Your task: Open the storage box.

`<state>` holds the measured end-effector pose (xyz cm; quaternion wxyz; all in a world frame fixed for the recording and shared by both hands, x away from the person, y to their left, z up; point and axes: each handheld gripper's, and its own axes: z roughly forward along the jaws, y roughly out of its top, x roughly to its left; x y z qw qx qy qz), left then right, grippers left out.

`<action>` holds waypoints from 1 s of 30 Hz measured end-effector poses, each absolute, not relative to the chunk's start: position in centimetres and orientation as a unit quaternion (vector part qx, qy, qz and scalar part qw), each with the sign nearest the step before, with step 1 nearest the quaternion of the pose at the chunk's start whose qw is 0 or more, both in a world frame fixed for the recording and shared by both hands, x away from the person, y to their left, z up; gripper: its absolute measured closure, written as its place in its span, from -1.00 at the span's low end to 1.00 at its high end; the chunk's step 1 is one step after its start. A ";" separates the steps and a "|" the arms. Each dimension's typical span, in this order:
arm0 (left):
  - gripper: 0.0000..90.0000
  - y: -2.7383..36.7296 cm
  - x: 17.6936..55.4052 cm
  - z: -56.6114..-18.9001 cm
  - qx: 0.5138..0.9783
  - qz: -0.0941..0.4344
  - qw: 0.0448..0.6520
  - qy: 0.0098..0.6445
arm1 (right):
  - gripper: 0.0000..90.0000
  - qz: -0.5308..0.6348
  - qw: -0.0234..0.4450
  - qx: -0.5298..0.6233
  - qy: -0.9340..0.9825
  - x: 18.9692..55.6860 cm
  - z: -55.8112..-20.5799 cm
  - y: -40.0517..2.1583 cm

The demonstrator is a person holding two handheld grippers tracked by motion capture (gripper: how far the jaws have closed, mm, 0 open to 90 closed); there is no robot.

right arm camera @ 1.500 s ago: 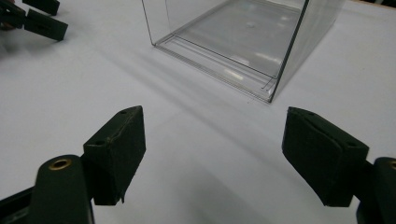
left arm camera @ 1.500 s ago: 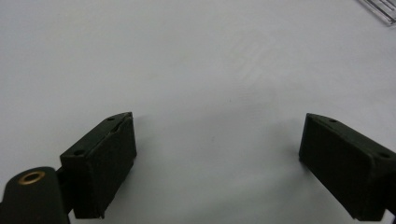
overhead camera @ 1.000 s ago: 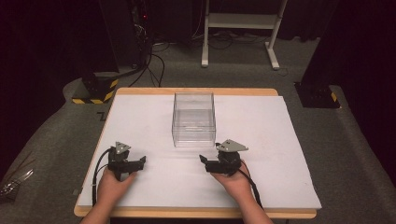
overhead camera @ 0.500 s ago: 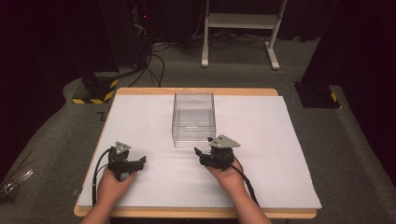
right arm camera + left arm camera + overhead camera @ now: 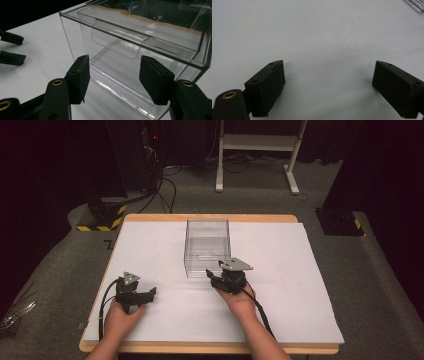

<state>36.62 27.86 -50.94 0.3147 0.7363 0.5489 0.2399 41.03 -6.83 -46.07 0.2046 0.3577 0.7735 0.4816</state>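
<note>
Approaching item: clear acrylic drawer box [image 5: 206, 247], standing upright near the middle of the white table top [image 5: 300, 285], towards the far edge, its drawer front facing the person.

Right gripper [image 5: 214, 276]: just before the box's near face, low on it. Jaws partly apart and lately narrowing; in the right gripper view the two black pads [image 5: 80, 75] stand either side of the drawer's curved finger cut-out [image 5: 117, 47], nothing pressed between them. Contact with the box cannot be told.

Left gripper [image 5: 150, 292]: resting at the near left of the table top, well apart from the box. Jaws wide, bare table between them.

Hazards, as judged:
- Box unbraced. A pull on the drawer front would likely drag the whole light case along the smooth table top rather than open the drawer, since the left gripper is not steadying it.
- Pads set low and wider than the cut-out lip; closing here may miss the thin wall or slip off slick acrylic.
- Pushing forward could tip or shove the case.
</note>
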 end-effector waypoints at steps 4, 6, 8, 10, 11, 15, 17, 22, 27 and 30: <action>-0.75 27.9 36.6 -50.9 0.736 0.240 0.315 0.549 | 0.03 0.489 0.199 0.364 0.768 41.5 -46.2 -6.9; -0.75 27.9 36.6 -50.9 0.736 0.240 0.315 0.549 | 0.04 0.490 0.198 0.363 0.767 41.6 -46.2 -7.0; -0.75 27.9 36.6 -50.9 0.736 0.240 0.315 0.549 | 0.10 0.495 0.194 0.363 0.765 41.9 -46.3 -7.1; -0.75 27.9 36.6 -50.9 0.736 0.240 0.315 0.549 | 0.13 0.495 0.194 0.362 0.766 42.1 -46.3 -7.1; -0.75 27.9 36.6 -50.9 0.736 0.240 0.315 0.549 | 0.13 0.495 0.194 0.362 0.766 42.1 -46.3 -7.1; -0.75 27.9 36.6 -50.9 0.736 0.240 0.315 0.549 | 0.22 0.501 0.187 0.360 0.764 42.5 -46.3 -7.1; -0.75 27.9 36.6 -50.9 0.736 0.240 0.315 0.549 | 0.29 0.506 0.184 0.357 0.764 42.7 -46.2 -7.1; -0.75 27.9 36.6 -50.9 0.736 0.240 0.315 0.549 | 0.36 0.512 0.170 0.356 0.764 43.2 -46.3 -7.4; -0.75 27.9 36.6 -50.9 0.736 0.240 0.315 0.549 | 0.40 0.512 0.165 0.350 0.767 43.3 -46.4 -7.5; -0.75 27.9 36.6 -50.9 0.736 0.240 0.315 0.549 | 0.46 0.515 0.159 0.351 0.766 43.5 -46.6 -7.6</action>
